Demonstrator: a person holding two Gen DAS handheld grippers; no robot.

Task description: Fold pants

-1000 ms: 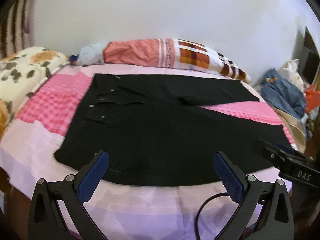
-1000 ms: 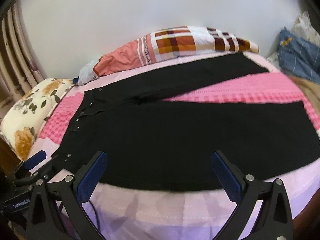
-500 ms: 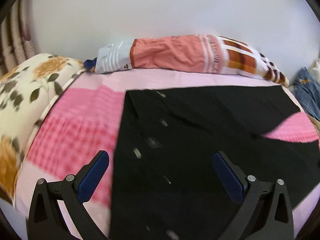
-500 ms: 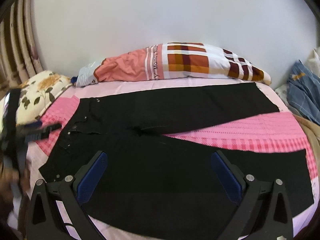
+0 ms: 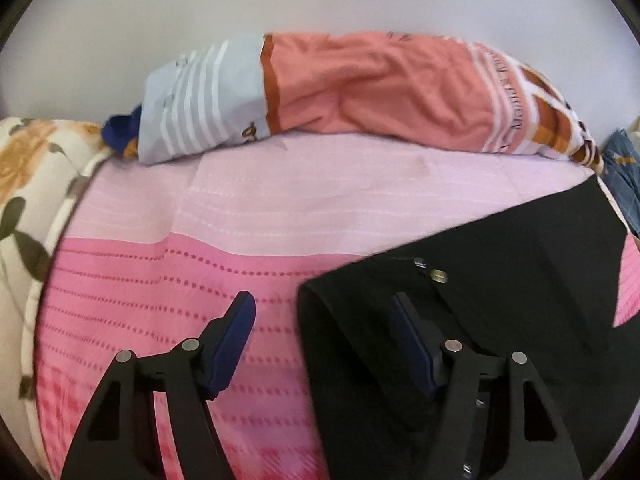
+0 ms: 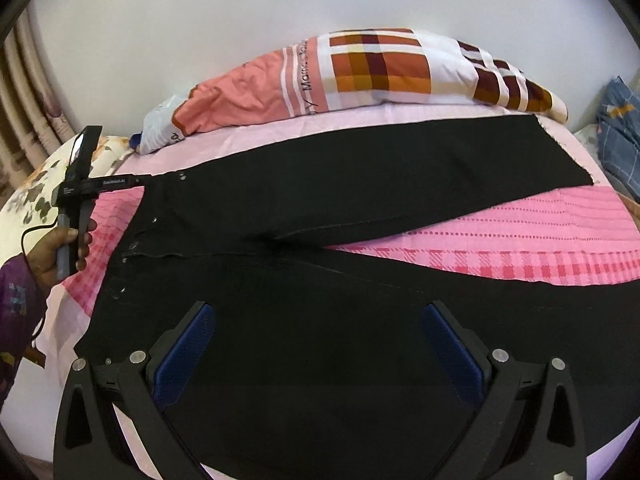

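— Covering most of the bed: one pink checked sheet, with one pair of black pants spread flat on it, two legs splayed in a V toward the right. Seen whole only from the right wrist.
— From the left wrist, just the far waistband corner, plus two metal studs.
— One long patchwork pillow along the wall; one floral pillow at the left.
— Left gripper: jaws parted, straddling that waistband corner, gripping nothing.
— Right gripper: spread wide above the near leg, nothing held.
— One hand on the left handle, visible only from the right wrist.
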